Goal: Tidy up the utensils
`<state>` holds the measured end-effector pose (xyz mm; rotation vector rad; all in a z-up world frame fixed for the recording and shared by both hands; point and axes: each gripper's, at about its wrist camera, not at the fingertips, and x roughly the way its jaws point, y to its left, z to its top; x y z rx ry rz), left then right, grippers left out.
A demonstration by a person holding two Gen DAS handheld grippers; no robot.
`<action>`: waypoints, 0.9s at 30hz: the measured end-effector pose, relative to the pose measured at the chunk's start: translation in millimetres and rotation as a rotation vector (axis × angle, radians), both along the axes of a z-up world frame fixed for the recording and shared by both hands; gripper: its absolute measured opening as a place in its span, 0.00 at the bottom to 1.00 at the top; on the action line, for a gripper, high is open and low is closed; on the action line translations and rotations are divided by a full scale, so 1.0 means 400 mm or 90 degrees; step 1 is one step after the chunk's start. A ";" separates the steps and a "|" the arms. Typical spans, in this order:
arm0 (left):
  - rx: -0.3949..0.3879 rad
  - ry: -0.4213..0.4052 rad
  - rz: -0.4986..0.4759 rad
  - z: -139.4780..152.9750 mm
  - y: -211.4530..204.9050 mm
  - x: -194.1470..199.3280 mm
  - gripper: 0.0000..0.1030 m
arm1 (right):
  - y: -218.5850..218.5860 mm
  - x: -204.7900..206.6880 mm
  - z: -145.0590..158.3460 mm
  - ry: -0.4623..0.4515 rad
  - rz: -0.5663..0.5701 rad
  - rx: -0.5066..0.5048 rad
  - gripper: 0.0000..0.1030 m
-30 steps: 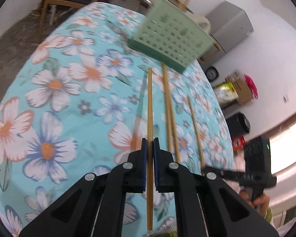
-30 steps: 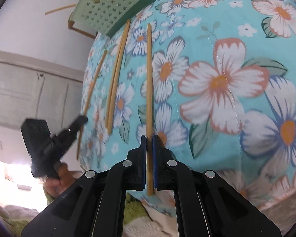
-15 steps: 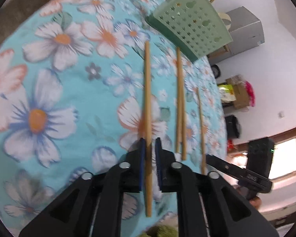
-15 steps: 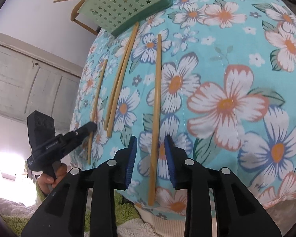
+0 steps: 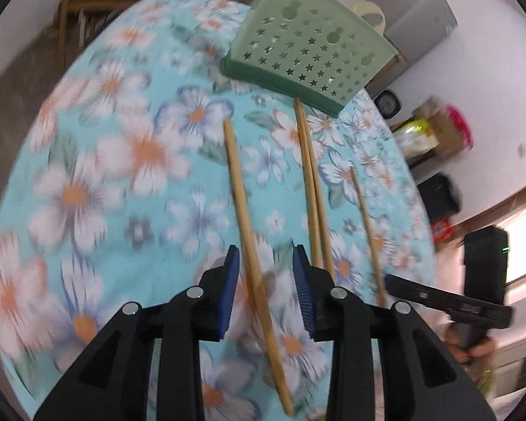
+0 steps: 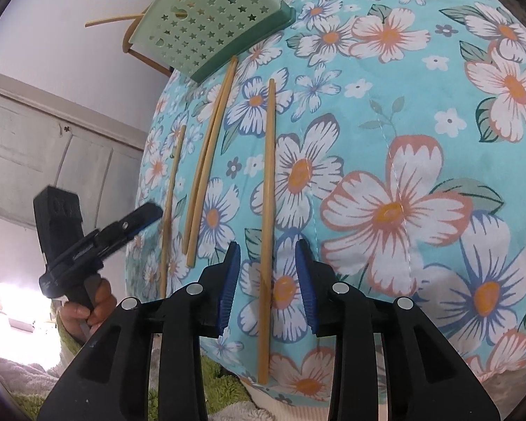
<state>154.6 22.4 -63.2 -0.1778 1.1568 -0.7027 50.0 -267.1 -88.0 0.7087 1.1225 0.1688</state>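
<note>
Finds left gripper (image 5: 264, 280) with jaws opening, pads clear of the left chopstick (image 5: 243, 207), which lies flat on the cloth (image 5: 122, 175) between them. Finds right gripper (image 6: 268, 270) likewise opening, with the right chopstick (image 6: 269, 182) loose on the cloth between its pads. Places the pair (image 5: 310, 175) between the two singles, tips touching the basket (image 5: 308, 49) at 12 o'clock. Records all four sticks outside the basket, so judges sorting not finished. Flags risks: near ends of both singles overhang the table edge at 6 o'clock, so a nudge from a withdrawing pad could tip one to the floor. Notes the left chopstick slants from 11 toward 5 o'clock, so a straight re-grip may catch it off-centre and swing it into the pair. Warns also of rolling on the soft cloth. Compares with a second ago: then both grippers clamped on their sticks; now both released. Finds the left chopstick formerly straight along the jaws, now skewed. Sees the basket and pair in the same places.
</note>
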 end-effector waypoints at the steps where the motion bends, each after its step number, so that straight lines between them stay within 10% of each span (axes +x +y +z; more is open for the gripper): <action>1: 0.013 -0.021 -0.004 0.003 -0.015 0.009 0.29 | -0.002 -0.001 0.000 -0.001 0.000 0.000 0.31; 27: 0.216 -0.179 -0.001 -0.040 -0.155 0.113 0.10 | -0.008 0.126 0.029 -0.042 -0.007 -0.084 0.31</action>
